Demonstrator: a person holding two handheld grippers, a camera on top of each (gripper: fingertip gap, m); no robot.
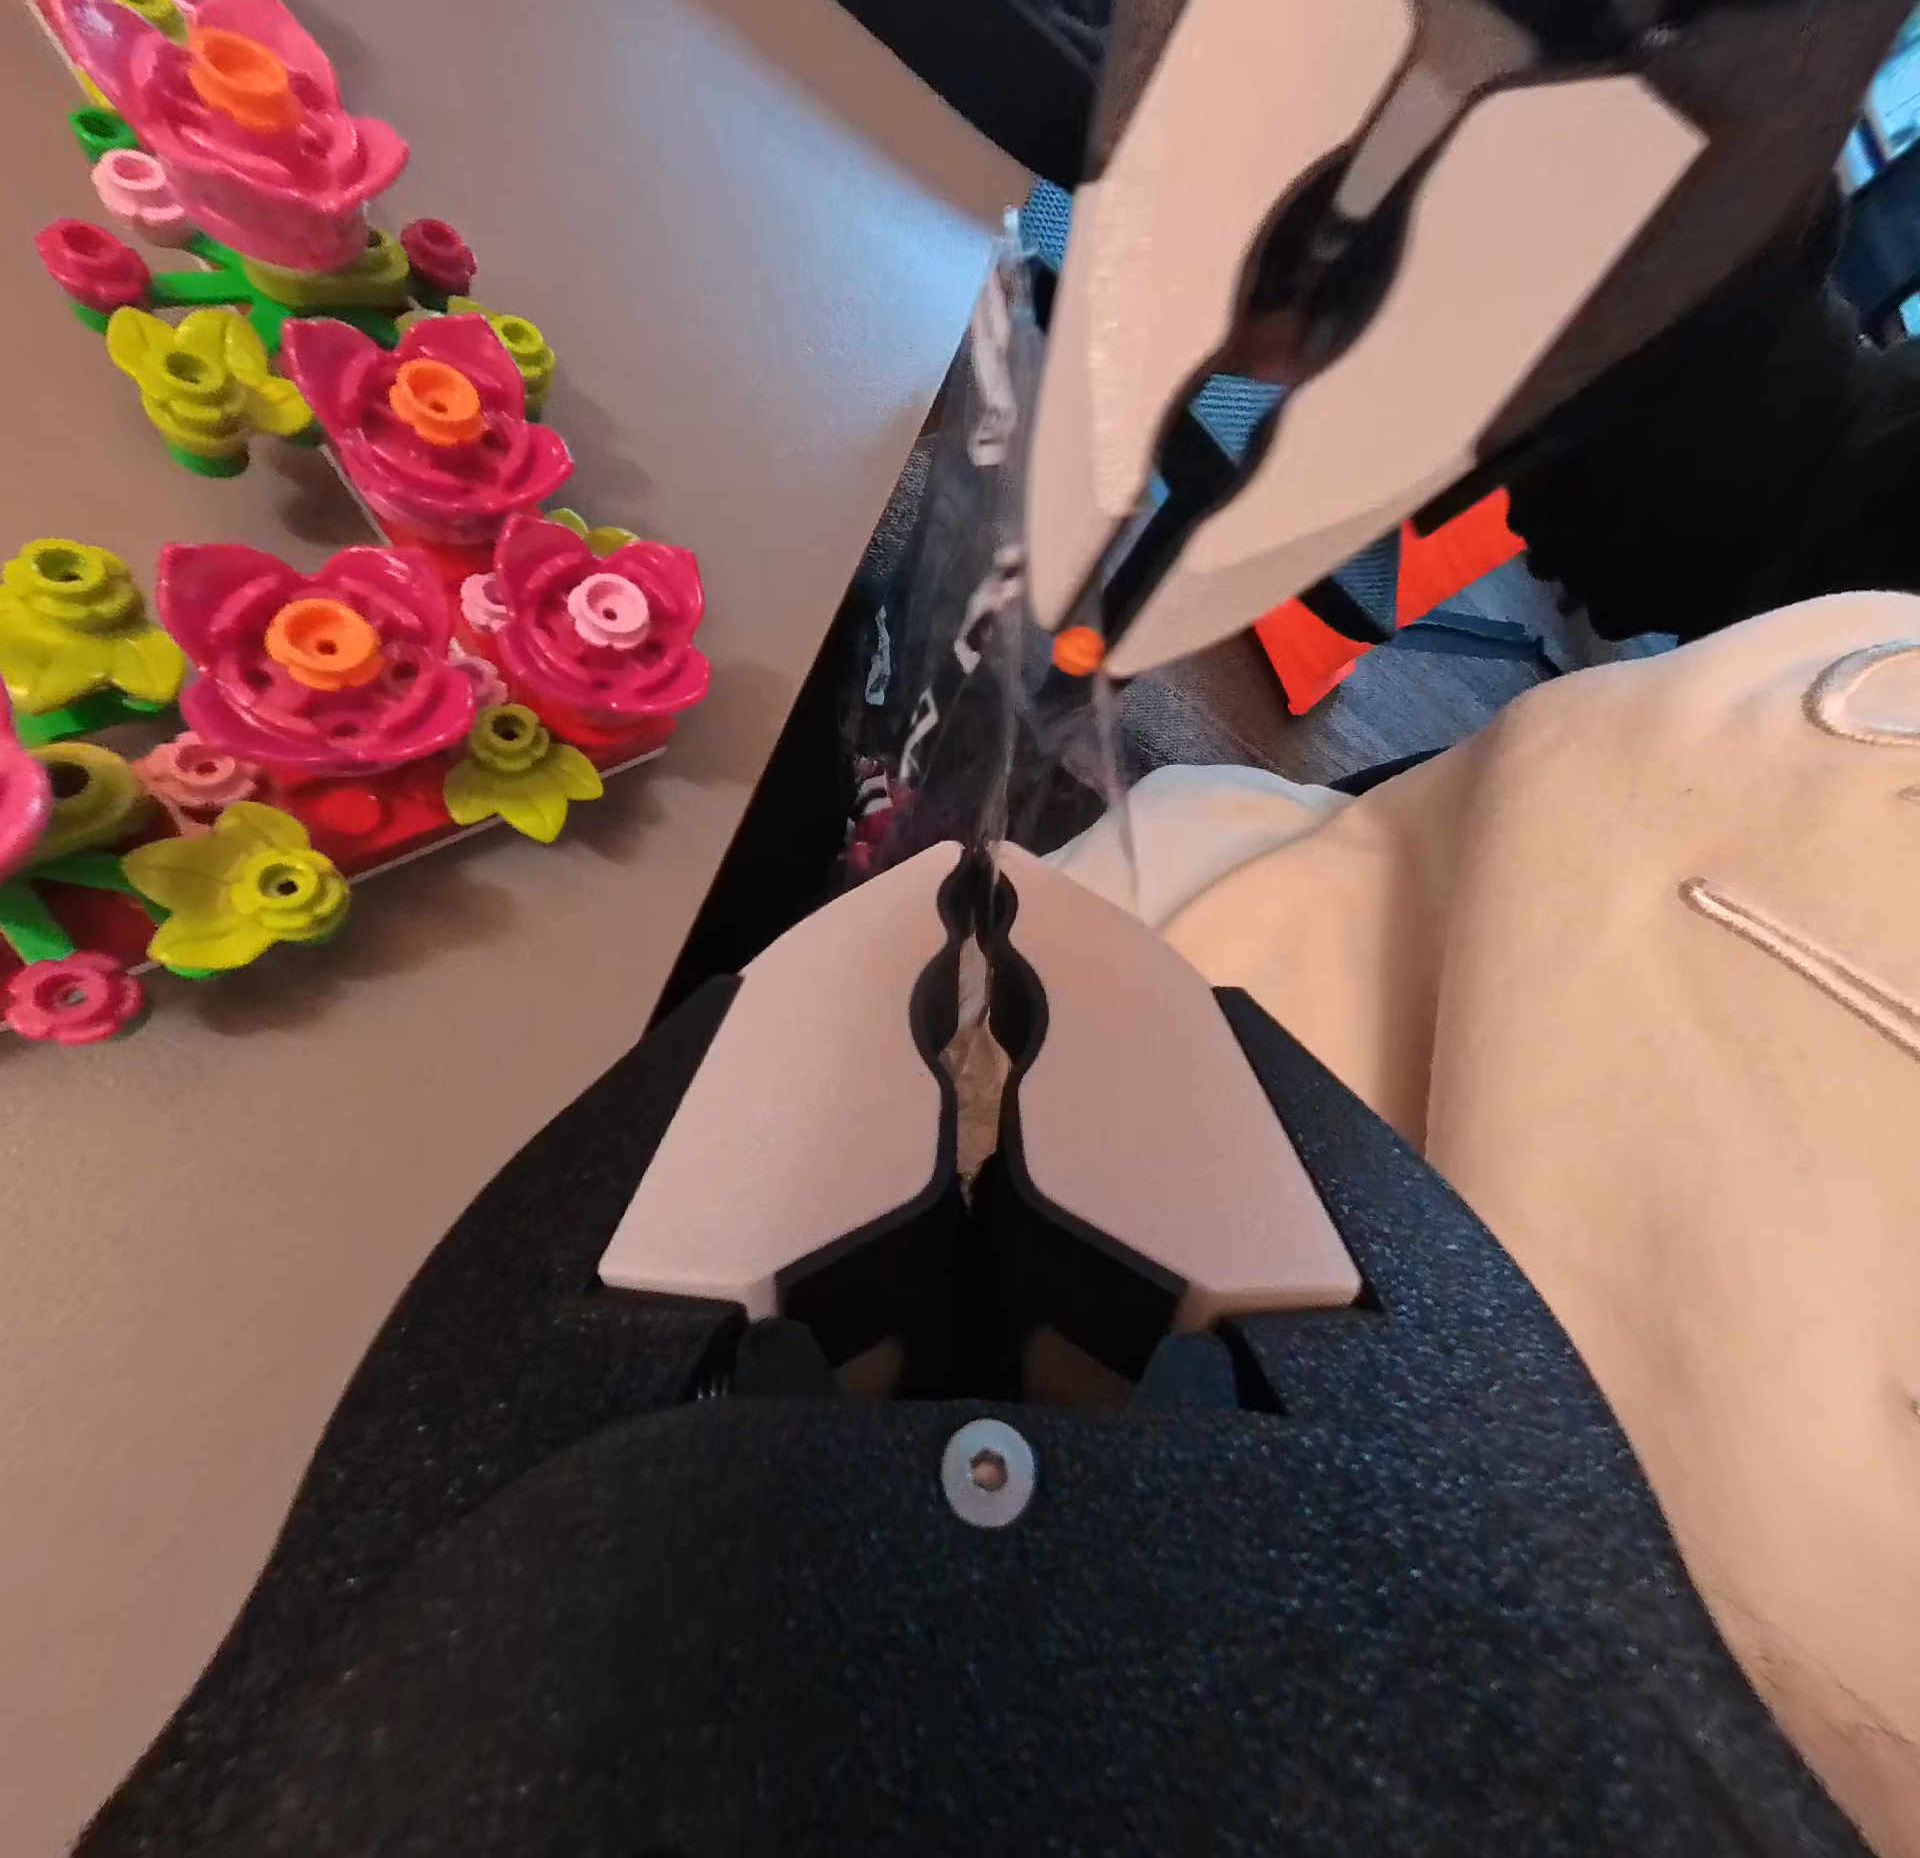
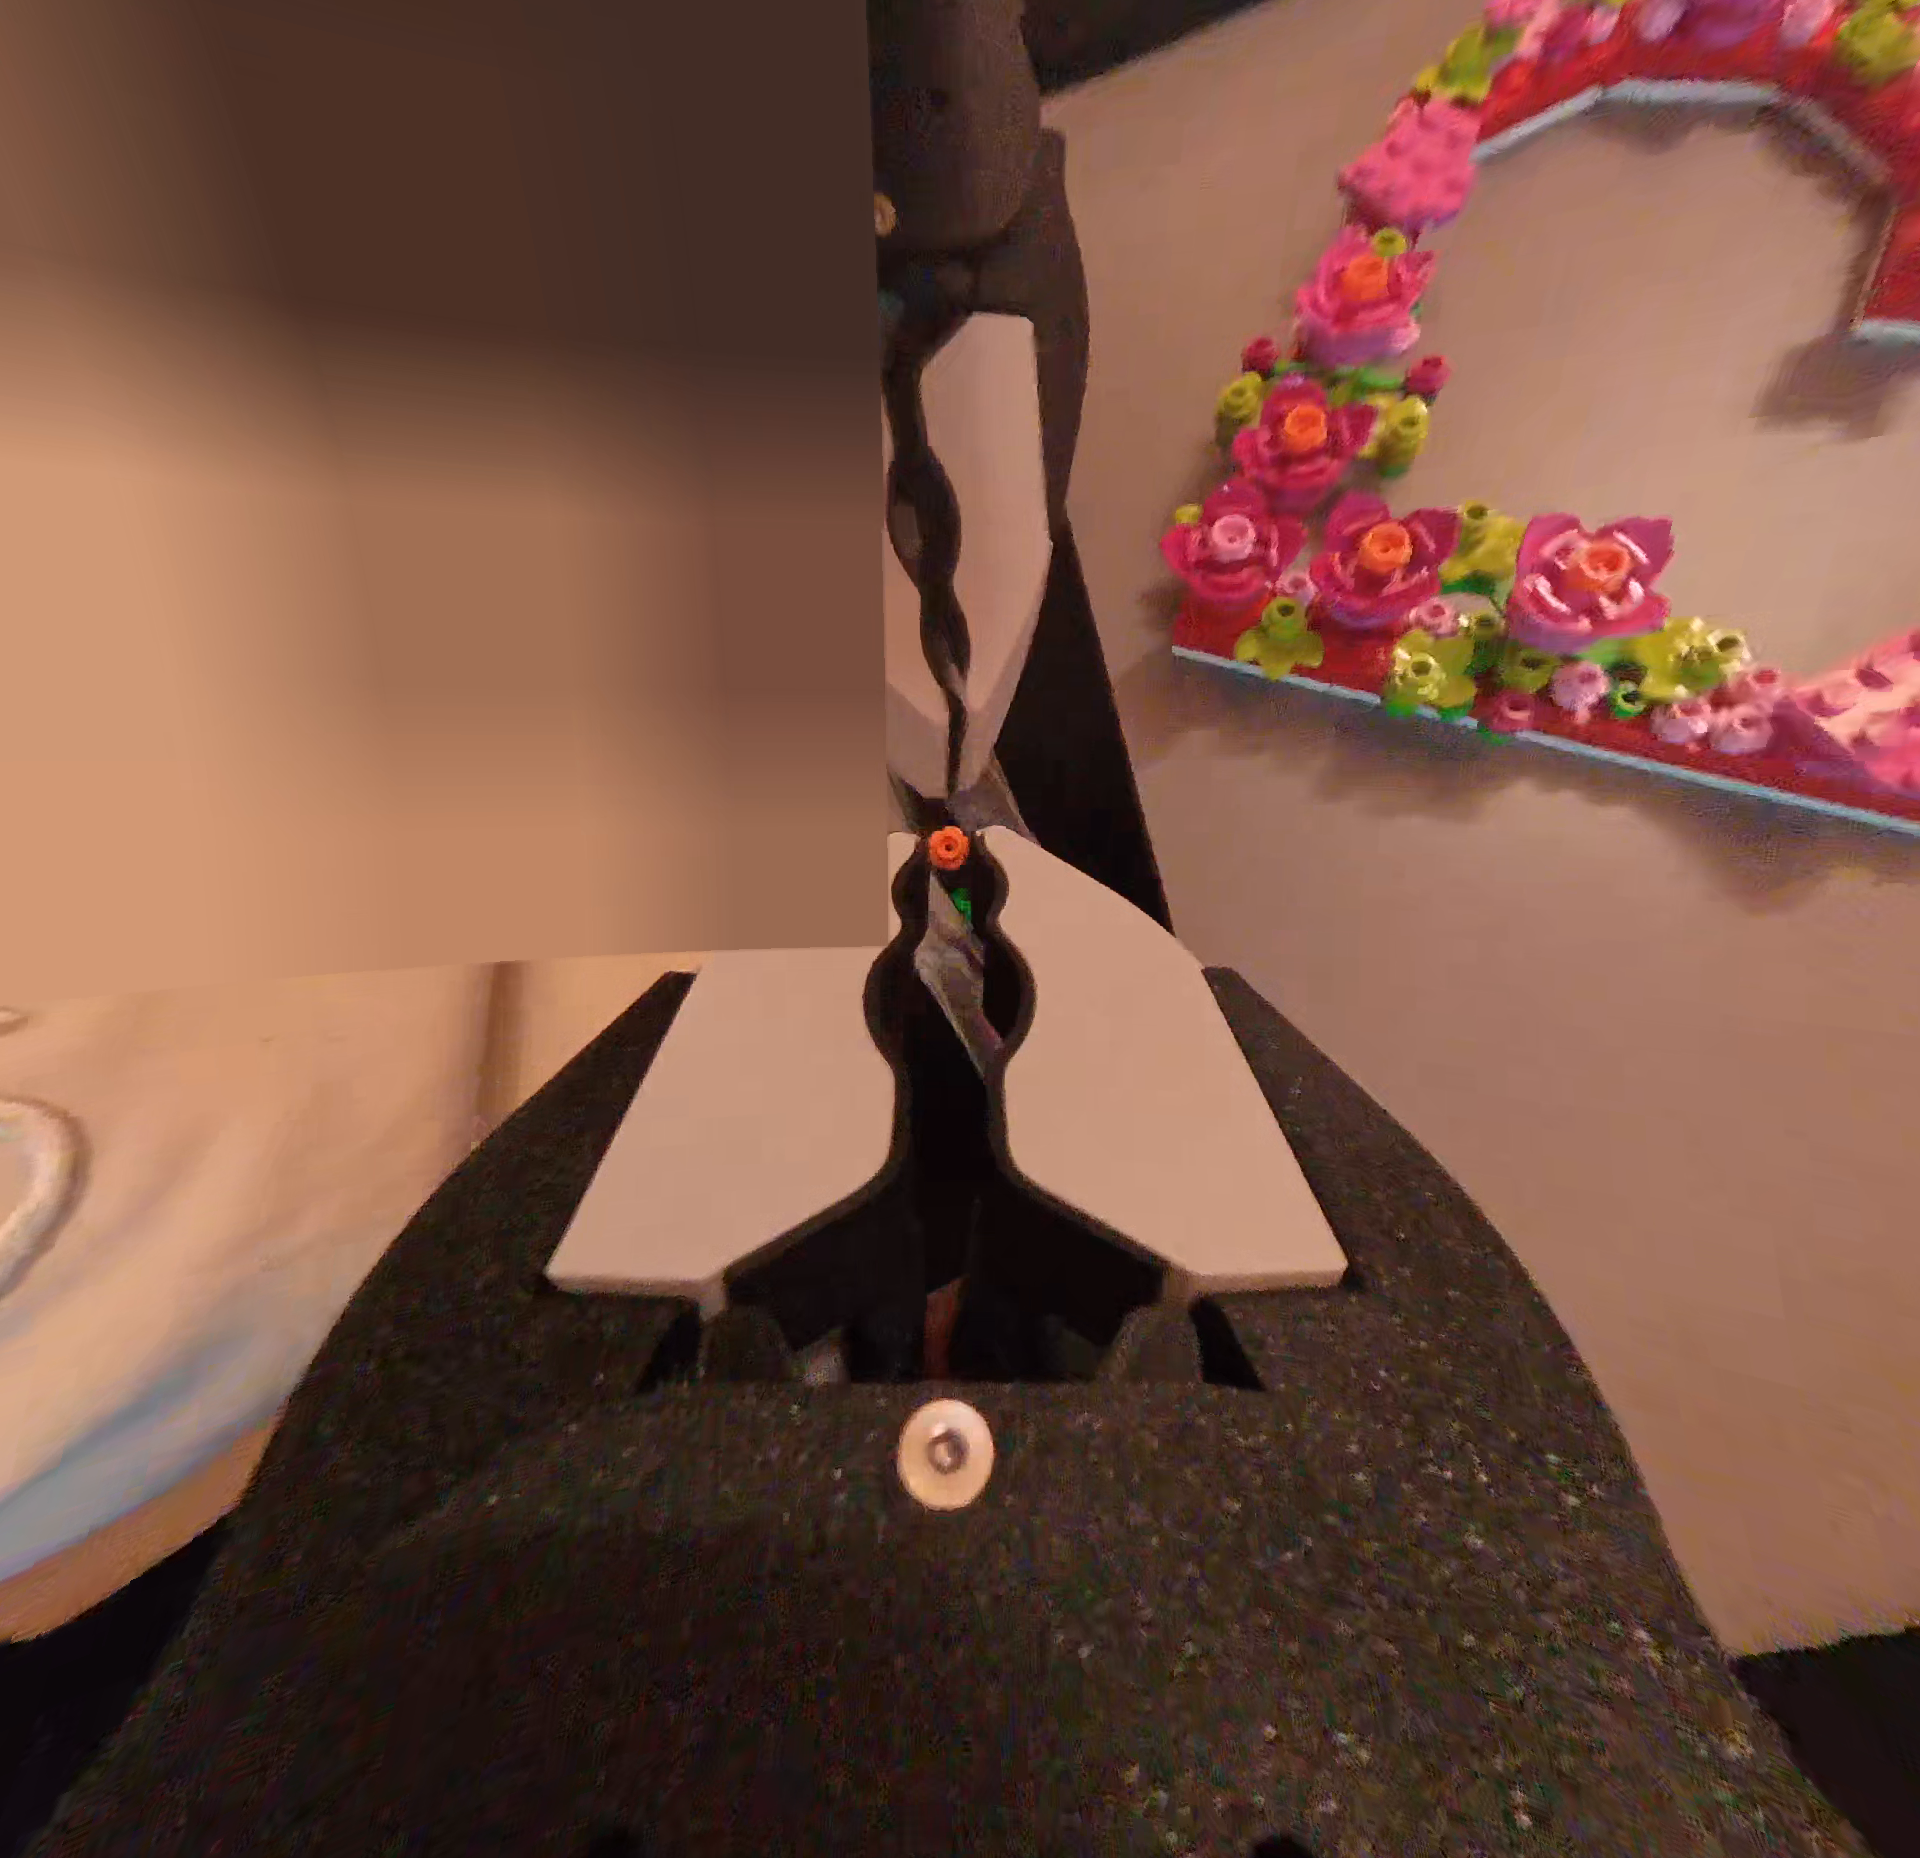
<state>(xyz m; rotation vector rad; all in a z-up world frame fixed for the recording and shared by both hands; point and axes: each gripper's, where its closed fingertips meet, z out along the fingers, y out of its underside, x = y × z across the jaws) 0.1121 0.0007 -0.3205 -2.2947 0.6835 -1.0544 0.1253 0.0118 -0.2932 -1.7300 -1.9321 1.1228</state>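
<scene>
Two tools closed on one clear bag point(image 1: 1049, 769), left tool point(image 1: 977, 858), right tool point(image 2: 948, 858) pinching orange stud point(image 2: 948, 845) at tips

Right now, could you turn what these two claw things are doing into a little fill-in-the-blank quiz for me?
1. Both the left gripper and the right gripper pinch one clear crinkled plastic ____.
2. The small round stud at the right gripper's tips is coloured ____.
3. The brick flower model lies on a tan ____.

Missing words: bag; orange; table
</scene>
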